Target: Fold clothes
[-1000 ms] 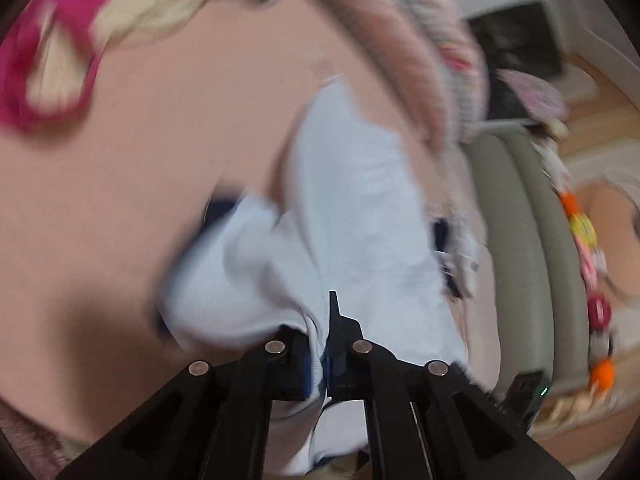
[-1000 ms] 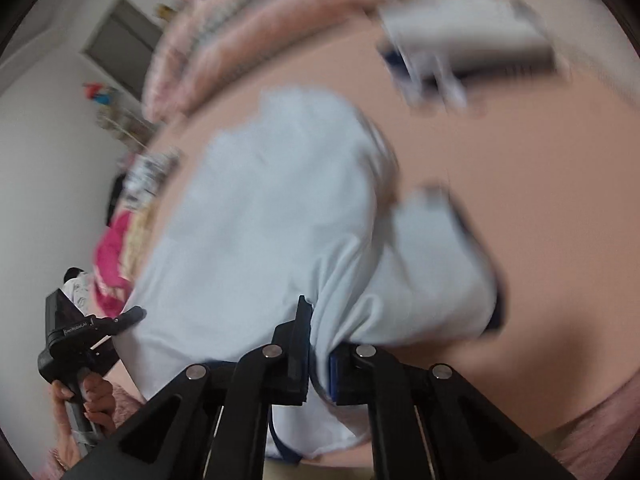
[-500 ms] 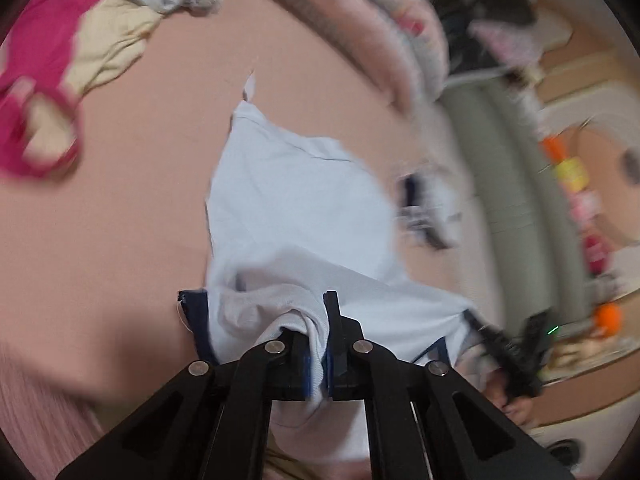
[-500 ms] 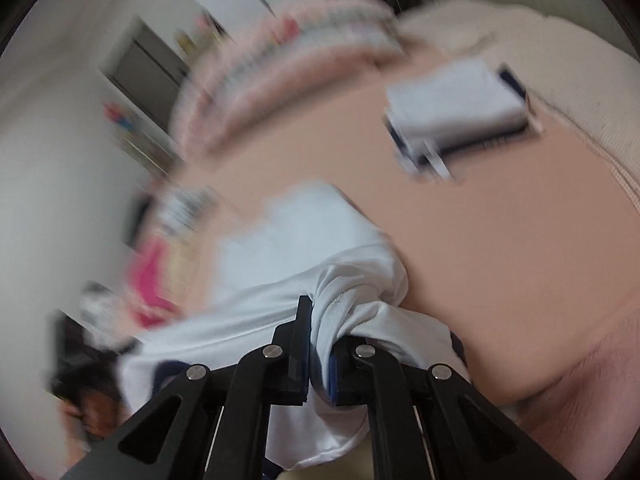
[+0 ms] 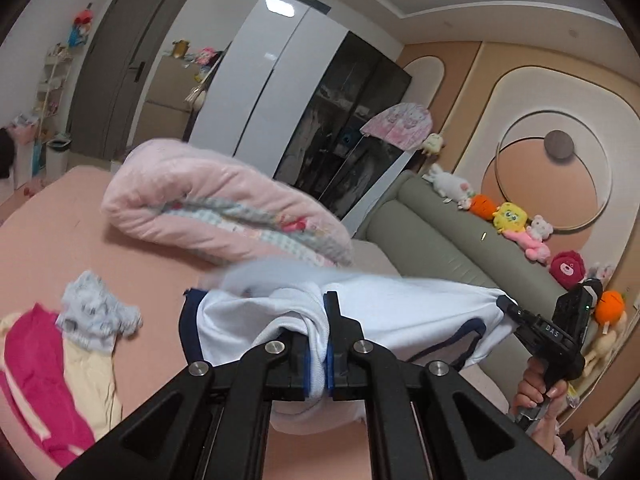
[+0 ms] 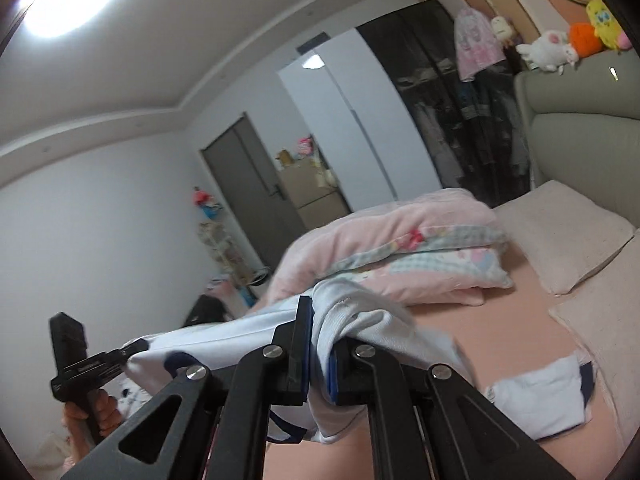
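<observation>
Holding a white shirt (image 5: 400, 312) stretched in the air between them, both grippers are raised above the pink bed (image 5: 48, 256).

Left gripper (image 5: 318, 344): jaws narrow, a bunched fold of the shirt pinched between the blue pads. Navy trim shows at the sleeve edge to its left.

Right gripper (image 6: 318, 344): jaws likewise narrow, clamped on another bunch of the same shirt. In the left wrist view it appears at far right, gripping the shirt's other end, with the person's right hand (image 5: 538, 390) on its handle. In the right wrist view the left gripper shows at lower left, the left hand (image 6: 94, 412) around its grip.

Shirt hangs slack below both grippers, clear of the mattress.

On the bed: rolled pink quilt (image 5: 216, 208) behind the shirt; a pink and cream garment (image 5: 44, 380) and a small grey-blue garment (image 5: 96, 316) touching it, at left. A folded white piece with navy edge (image 6: 548, 396) lies flat at right, near two pillows (image 6: 560, 232).

Plush toys (image 5: 516, 224) line the grey-green headboard (image 5: 432, 232). Wardrobe (image 5: 304, 92) and door (image 5: 120, 64) behind.
</observation>
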{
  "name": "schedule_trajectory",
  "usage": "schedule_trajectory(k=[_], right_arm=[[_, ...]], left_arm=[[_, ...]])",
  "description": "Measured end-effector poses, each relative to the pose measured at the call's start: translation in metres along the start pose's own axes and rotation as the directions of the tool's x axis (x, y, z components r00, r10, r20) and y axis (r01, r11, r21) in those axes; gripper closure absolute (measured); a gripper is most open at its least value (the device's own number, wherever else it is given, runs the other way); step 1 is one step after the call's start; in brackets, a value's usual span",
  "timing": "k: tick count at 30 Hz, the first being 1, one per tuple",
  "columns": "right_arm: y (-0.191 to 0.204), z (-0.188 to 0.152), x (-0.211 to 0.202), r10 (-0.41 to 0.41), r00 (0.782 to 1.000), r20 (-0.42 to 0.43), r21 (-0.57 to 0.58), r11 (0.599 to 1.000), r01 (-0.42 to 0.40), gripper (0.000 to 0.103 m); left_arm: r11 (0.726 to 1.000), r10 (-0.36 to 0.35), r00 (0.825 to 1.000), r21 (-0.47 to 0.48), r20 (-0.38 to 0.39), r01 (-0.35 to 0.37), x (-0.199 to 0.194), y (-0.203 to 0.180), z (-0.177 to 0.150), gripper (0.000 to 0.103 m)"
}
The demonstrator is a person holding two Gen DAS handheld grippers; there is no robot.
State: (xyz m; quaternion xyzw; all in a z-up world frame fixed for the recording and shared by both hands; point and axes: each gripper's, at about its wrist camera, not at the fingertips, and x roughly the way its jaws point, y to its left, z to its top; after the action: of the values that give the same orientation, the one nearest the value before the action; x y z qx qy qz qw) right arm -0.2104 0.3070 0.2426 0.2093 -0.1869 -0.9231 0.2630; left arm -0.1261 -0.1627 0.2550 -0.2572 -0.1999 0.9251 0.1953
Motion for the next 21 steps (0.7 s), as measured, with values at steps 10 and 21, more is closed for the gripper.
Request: schedule_trajectory(k=[10, 21], right_arm=[[-0.137, -0.278, 0.091, -0.144, 0.828, -0.541, 0.204, 0.933, 0.296, 0.096], [-0.153, -0.333, 0.081, -0.336, 0.738, -0.585, 0.026, 0.902, 0.432, 0.088]], left_arm=[[0.891, 0.076, 0.829, -0.336, -0.554, -0.306, 0.141, 0.183, -0.281, 0.096], [0.882, 0.342, 0.777, -0.103, -0.528, -0.459, 0.099, 0.184, -0.297, 0.079]])
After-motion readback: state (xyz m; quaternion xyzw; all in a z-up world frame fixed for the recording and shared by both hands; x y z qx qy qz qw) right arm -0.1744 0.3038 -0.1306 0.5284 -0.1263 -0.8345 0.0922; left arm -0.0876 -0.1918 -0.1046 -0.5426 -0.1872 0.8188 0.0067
